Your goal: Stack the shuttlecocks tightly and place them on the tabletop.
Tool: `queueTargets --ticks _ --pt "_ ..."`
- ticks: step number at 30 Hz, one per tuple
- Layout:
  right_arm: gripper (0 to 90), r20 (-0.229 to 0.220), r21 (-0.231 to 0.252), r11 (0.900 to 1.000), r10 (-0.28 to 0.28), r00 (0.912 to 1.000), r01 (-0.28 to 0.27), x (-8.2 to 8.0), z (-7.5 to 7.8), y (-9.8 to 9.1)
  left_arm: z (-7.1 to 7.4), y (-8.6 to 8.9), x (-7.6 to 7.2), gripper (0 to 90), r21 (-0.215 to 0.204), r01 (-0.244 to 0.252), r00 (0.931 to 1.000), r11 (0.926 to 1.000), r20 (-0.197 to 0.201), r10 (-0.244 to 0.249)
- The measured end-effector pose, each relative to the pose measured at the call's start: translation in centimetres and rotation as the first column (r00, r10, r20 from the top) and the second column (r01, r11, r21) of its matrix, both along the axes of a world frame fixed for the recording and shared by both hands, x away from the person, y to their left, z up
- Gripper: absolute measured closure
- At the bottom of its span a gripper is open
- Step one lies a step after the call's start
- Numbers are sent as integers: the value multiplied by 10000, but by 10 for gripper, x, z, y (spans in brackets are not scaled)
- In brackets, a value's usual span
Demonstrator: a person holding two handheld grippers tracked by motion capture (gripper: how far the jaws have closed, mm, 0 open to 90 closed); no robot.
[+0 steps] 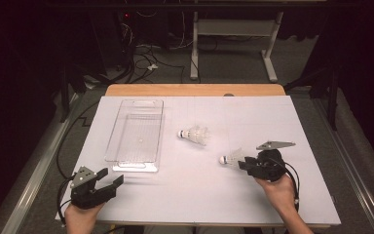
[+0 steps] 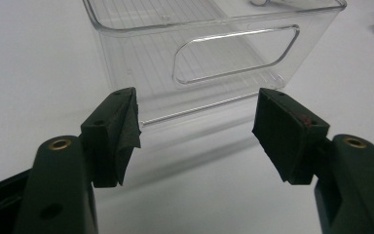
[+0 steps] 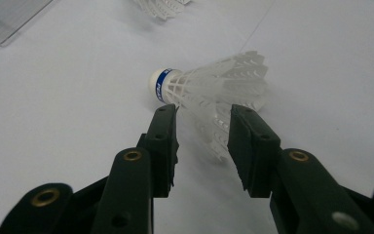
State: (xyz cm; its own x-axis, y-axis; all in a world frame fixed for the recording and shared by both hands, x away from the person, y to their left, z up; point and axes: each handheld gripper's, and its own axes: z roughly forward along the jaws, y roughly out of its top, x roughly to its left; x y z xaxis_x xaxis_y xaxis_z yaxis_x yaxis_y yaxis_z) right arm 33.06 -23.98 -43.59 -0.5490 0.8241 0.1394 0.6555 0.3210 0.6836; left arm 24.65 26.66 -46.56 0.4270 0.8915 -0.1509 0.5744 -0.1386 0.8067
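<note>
Close up, right gripper fingers pinch shuttlecock skirt.

- The white tabletop carries a clear plastic bin at the left.
- One shuttlecock lies mid-table.
- Another shuttlecock lies on its side, right of centre.

High overhead view over the table; two low close-ups, left facing the bin.

Clear plastic bin, empty, standing on the white surface at its left side; a second white shuttlecock lying on its side just right of the bin; beyond the surface, cables tangled on the floor
</note>
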Motion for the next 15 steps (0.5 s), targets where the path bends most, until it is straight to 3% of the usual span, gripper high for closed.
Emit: queueTargets --ticks 8,15 --pt "720 -188 -146 9996 222 9996 -225 5 -5 8 0 0 0 342 35 17 10000 10000 2 -17" --pt "847 -259 -299 9986 434 9987 -441 7 -6 11 0 0 0 342 50 36 10000 10000 -15 -36"
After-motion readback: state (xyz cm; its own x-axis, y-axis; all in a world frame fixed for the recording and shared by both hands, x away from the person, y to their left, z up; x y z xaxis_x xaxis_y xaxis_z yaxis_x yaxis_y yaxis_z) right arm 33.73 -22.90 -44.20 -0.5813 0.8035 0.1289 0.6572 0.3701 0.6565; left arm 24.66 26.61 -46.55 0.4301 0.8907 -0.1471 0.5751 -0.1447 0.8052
